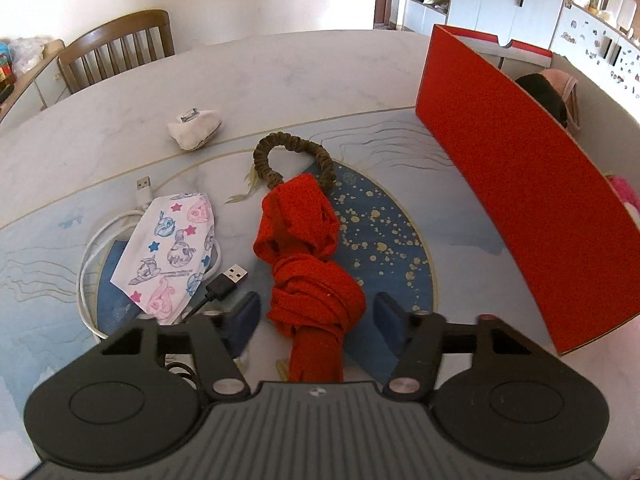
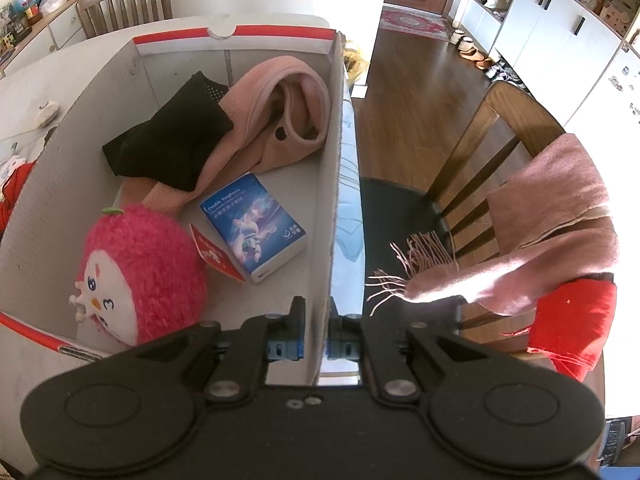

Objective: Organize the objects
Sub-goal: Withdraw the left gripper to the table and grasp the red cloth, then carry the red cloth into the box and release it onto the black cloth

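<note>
A knotted red cloth (image 1: 312, 264) lies on the table between the fingers (image 1: 244, 320) of my left gripper (image 1: 316, 314). Its jaws stand either side of the knot with thin gaps showing, so it is open. Beyond the cloth lies a brown scrunchie (image 1: 296, 156). To the left are a patterned face mask (image 1: 176, 248), a white cable (image 1: 90, 264), a black USB cable (image 1: 228, 280) and a small white pouch (image 1: 194, 128). The red cardboard box (image 1: 500, 184) stands to the right. My right gripper (image 2: 318, 338) is shut on the box's right wall (image 2: 334, 184). Inside are a pink plush (image 2: 136, 268), a blue packet (image 2: 256, 224), a black cloth (image 2: 168, 144) and a pink garment (image 2: 280, 108).
A wooden chair (image 1: 116, 48) stands at the table's far side. Another chair (image 2: 480, 160) at the right carries a pink fringed scarf (image 2: 552, 216) and a red cloth (image 2: 572, 324). White cabinets (image 2: 560, 40) line the far wall. The table edge (image 2: 352, 184) runs just outside the box wall.
</note>
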{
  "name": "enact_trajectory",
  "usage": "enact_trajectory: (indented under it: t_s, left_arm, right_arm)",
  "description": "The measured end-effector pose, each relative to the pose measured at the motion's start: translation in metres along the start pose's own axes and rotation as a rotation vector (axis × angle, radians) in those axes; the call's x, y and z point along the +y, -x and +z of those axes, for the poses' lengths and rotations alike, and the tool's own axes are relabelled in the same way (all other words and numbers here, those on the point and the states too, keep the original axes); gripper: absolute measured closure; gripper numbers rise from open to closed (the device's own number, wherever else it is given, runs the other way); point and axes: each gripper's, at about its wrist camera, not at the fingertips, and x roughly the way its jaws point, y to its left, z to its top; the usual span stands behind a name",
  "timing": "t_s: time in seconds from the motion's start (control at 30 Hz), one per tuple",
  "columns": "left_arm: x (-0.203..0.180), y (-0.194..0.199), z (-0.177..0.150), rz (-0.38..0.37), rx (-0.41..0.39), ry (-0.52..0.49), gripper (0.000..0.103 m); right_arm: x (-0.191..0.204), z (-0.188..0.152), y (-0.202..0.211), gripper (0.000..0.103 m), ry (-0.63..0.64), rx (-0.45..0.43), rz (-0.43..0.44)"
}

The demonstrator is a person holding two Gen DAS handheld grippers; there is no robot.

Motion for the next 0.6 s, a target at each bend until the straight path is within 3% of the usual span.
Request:
enact_trajectory:
  t_s: [0.1, 0.27, 0.6]
  left_arm:
    - [-0.001, 0.004, 0.001, -0.001, -0.013, 0.002, 0.061]
    - [-0.003, 0.012, 0.004, 0.004, -0.019, 0.010, 0.067]
    - [-0.016, 0.043, 0.021, -0.061, -0.057, 0.025, 0.068]
  right_arm:
    - [0.000, 0.000, 0.000, 0.096, 0.003, 0.000, 0.002]
    - [0.000, 0.001, 0.000, 0.098, 0.004, -0.002, 0.000]
    - [-0.002, 0.001, 0.000, 0.099, 0.008, -0.010, 0.009]
